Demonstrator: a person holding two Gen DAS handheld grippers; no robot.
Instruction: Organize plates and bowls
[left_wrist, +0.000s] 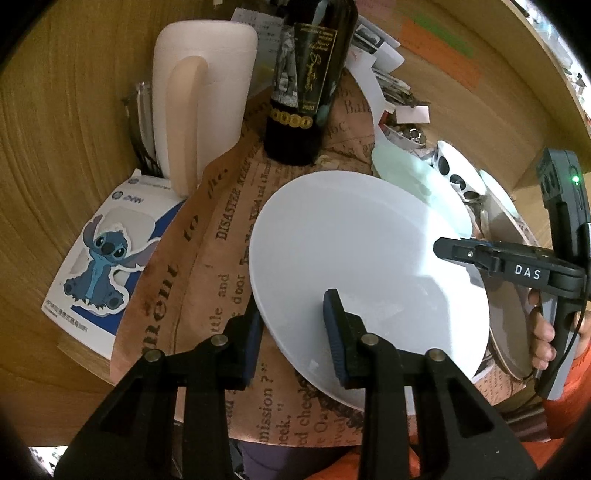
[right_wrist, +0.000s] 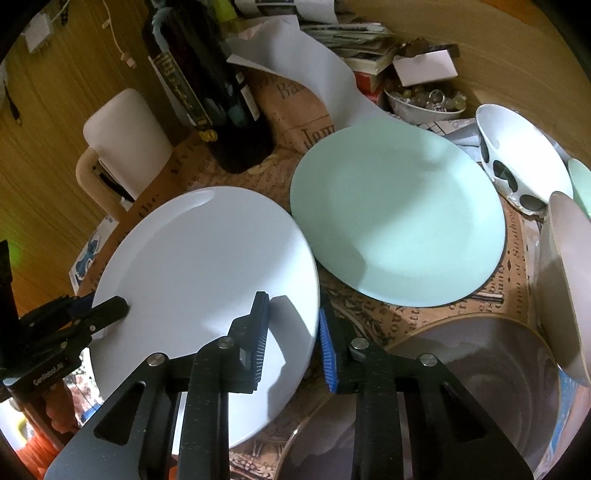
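Note:
A white plate (left_wrist: 365, 266) lies on the newsprint mat, also in the right wrist view (right_wrist: 199, 269). My left gripper (left_wrist: 293, 328) is open and straddles its near rim, one finger over the plate and one under or beside it. My right gripper (right_wrist: 291, 336) is open and straddles the plate's opposite rim; it shows from the side in the left wrist view (left_wrist: 458, 254). A mint green plate (right_wrist: 399, 214) lies beyond it. A grey plate (right_wrist: 480, 369) is at the lower right. A white bowl with dark spots (right_wrist: 517, 158) and a beige bowl (right_wrist: 569, 273) stand at the right.
A dark wine bottle (left_wrist: 306, 85) and a white pitcher (left_wrist: 199, 96) stand at the back of the mat (left_wrist: 207, 236). A Stitch sticker card (left_wrist: 103, 254) lies at the left. Papers, boxes and a dish of small items (right_wrist: 424, 99) crowd the back right.

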